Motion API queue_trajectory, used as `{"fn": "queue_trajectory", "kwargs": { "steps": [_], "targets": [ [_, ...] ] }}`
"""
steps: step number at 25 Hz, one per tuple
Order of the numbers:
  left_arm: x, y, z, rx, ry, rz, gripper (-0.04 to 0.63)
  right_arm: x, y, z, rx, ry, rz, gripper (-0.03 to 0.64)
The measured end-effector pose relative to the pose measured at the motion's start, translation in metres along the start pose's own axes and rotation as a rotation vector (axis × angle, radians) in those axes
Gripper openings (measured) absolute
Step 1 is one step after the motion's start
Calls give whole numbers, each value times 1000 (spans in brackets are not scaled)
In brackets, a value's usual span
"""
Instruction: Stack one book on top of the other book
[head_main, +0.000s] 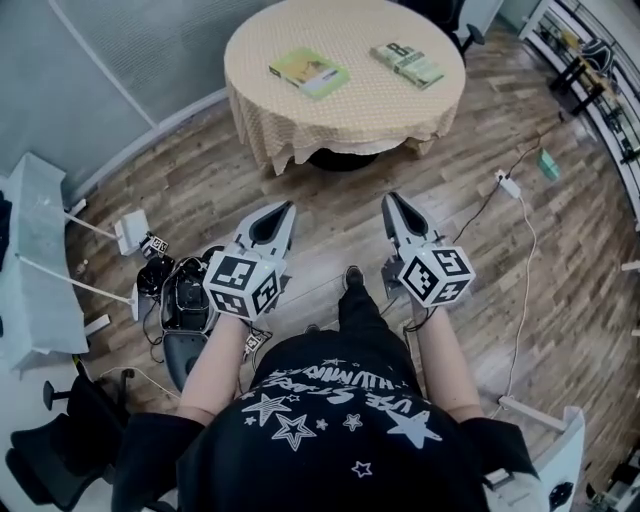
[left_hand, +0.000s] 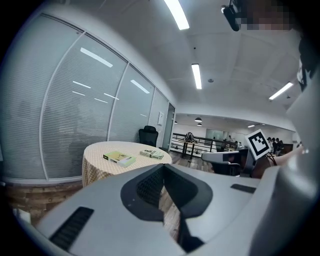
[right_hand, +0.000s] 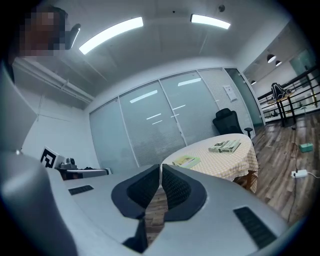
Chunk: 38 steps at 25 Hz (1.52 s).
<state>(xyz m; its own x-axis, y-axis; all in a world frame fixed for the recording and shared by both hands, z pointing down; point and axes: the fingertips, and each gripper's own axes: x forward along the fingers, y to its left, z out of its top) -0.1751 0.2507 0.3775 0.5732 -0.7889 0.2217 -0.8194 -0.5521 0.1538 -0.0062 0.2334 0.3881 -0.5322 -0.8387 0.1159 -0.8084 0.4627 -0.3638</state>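
Note:
Two books lie apart on a round table with a yellow checked cloth, well ahead of me. The yellow-green book is on its left side. The paler green book is on its right side. My left gripper is shut and empty, held over the wooden floor short of the table. My right gripper is also shut with nothing in it, at the same distance from the table.
A black office chair stands behind the table by the glass wall. Camera gear and cables lie on the floor at my left. A power strip with a white cable lies on the floor at the right. Shelving runs along the right wall.

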Motion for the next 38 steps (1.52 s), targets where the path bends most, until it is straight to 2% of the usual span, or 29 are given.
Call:
{"fn": "queue_trajectory", "kwargs": {
  "steps": [12, 16, 23, 26, 30, 34, 38],
  "targets": [
    [114, 19, 35, -8, 10, 77, 9, 81, -92, 54, -9, 11, 65, 32],
    [143, 27, 42, -15, 16, 114, 9, 104, -119, 62, -33, 42, 71, 32],
    [187, 37, 51, -28, 2, 189, 9, 137, -161, 74, -23, 72, 138, 33],
    [197, 44, 55, -47, -3, 230, 9, 151, -169, 73, -12, 102, 186, 32],
    [206, 52, 55, -28, 23, 252, 9, 167, -169, 70, 9, 127, 238, 32],
    [214, 67, 48, -50, 35, 270, 9, 185, -172, 63, 9, 147, 232, 32],
    [236, 90, 45, -66, 47, 255, 9, 206, -179, 64, 10, 155, 215, 33]
  ]
}}
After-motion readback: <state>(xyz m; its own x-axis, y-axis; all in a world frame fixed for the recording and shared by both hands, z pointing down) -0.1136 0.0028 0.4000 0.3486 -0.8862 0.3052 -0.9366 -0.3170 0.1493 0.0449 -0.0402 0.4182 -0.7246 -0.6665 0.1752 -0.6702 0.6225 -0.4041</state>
